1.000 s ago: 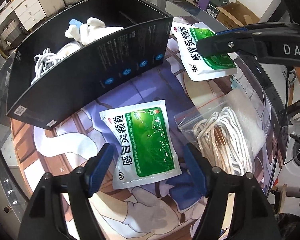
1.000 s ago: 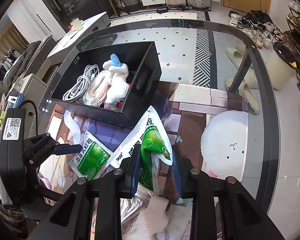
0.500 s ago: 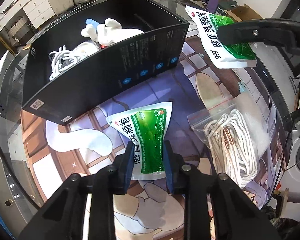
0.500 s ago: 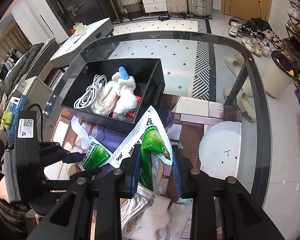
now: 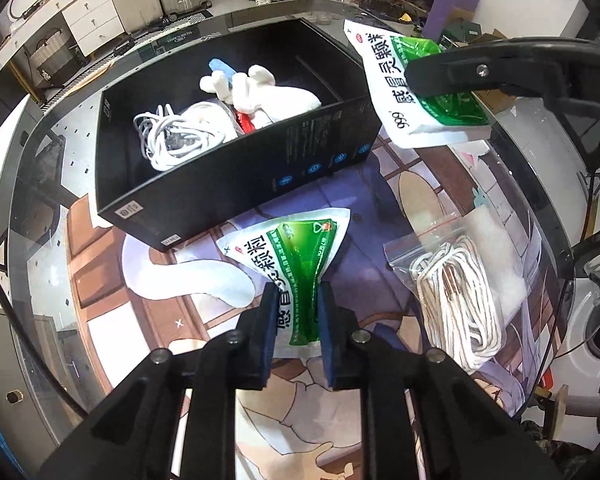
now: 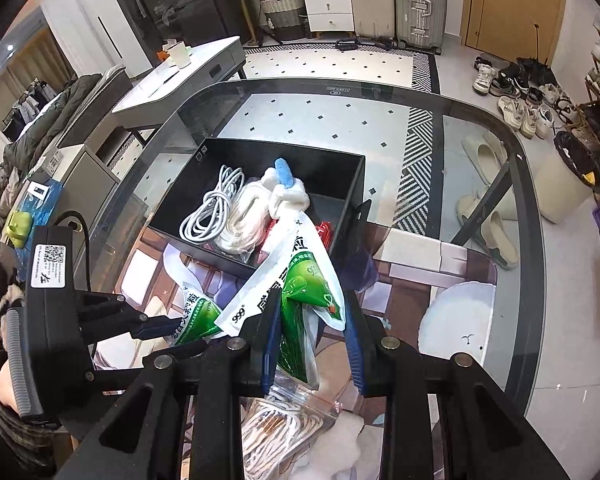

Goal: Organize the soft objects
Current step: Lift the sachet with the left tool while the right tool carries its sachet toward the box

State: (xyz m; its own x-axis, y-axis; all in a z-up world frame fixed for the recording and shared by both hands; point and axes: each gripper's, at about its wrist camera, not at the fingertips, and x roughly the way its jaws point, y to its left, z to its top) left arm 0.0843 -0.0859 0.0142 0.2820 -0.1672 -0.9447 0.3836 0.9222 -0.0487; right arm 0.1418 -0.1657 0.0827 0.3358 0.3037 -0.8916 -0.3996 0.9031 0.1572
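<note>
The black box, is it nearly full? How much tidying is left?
Partly done: the black box already holds a white cable, a plush toy and a bagged white bundle. In hand: the left gripper pinches one green medicine sachet, and the right gripper holds a second sachet up near the box. Left: both sachets, plus the zip bag of rope on the mat.

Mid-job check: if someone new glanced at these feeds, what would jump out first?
Two green-and-white medicine sachets, one pinched in each gripper: the left gripper holds a sachet low over the printed mat, the right gripper holds another sachet up beside the black box. Inside the box lie a white cable coil and a white plush toy.
</note>
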